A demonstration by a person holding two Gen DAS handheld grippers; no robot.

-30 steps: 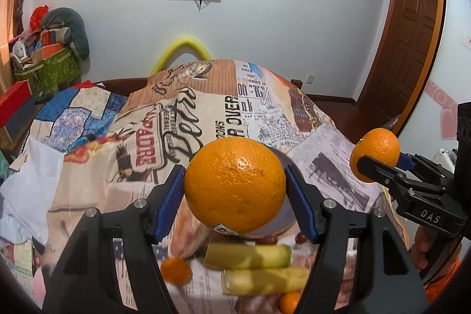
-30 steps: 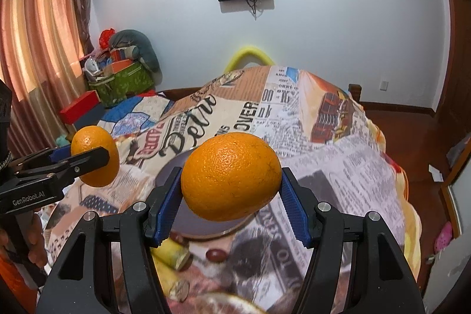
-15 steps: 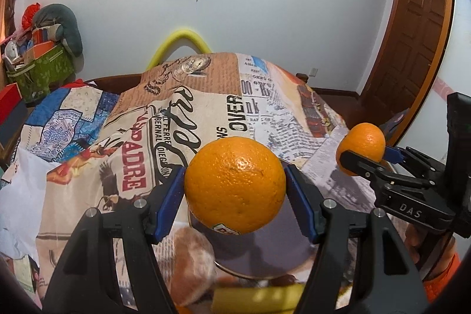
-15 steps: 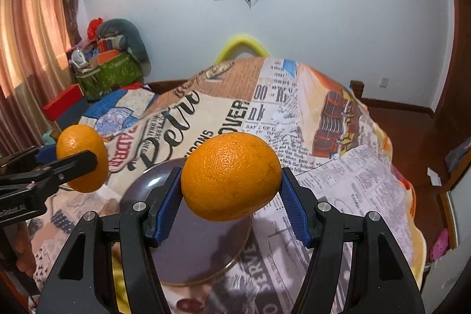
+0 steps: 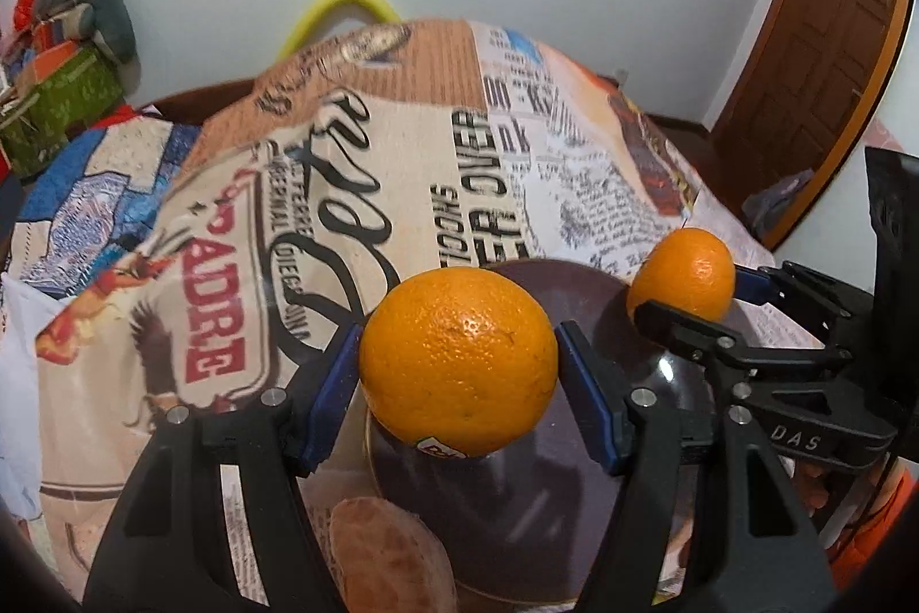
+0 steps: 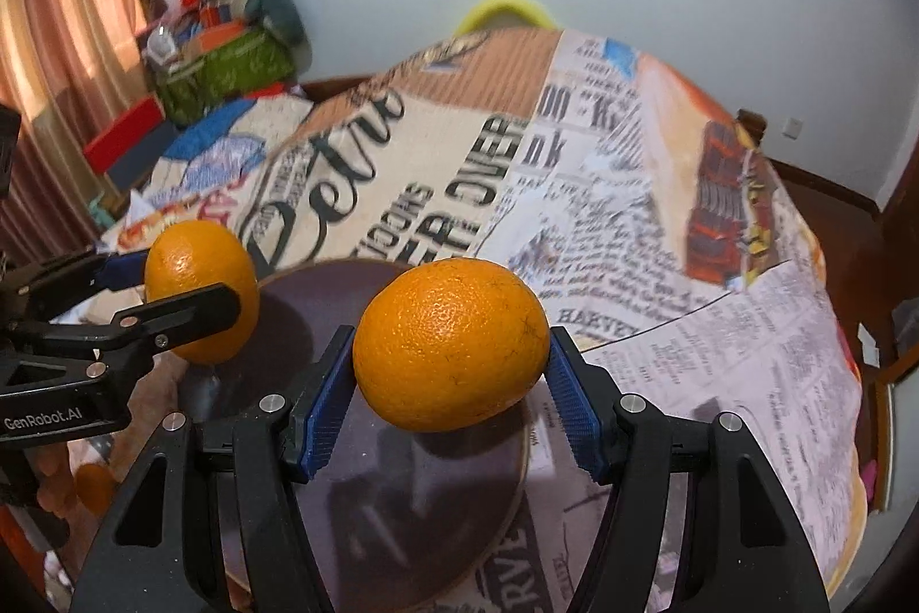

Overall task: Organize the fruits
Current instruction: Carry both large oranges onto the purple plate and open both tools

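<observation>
Holding one orange [image 5: 458,361] clamped in my left tool [image 5: 458,371] and another orange [image 6: 451,343] clamped in my right tool [image 6: 451,354], both half-open around the fruit, above the dark round plate [image 6: 402,527] on the newspaper-print counter [image 6: 718,354].

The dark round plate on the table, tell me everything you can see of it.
The dark round plate is glossy, purplish-brown with a thin pale rim, reflecting the tools above it. It lies flat on the newspaper-print tablecloth. No fruit visibly rests on it; the two oranges hang over it, each clamped in a tool. A brownish round fruit sits beside its near edge; contact is unclear.
</observation>
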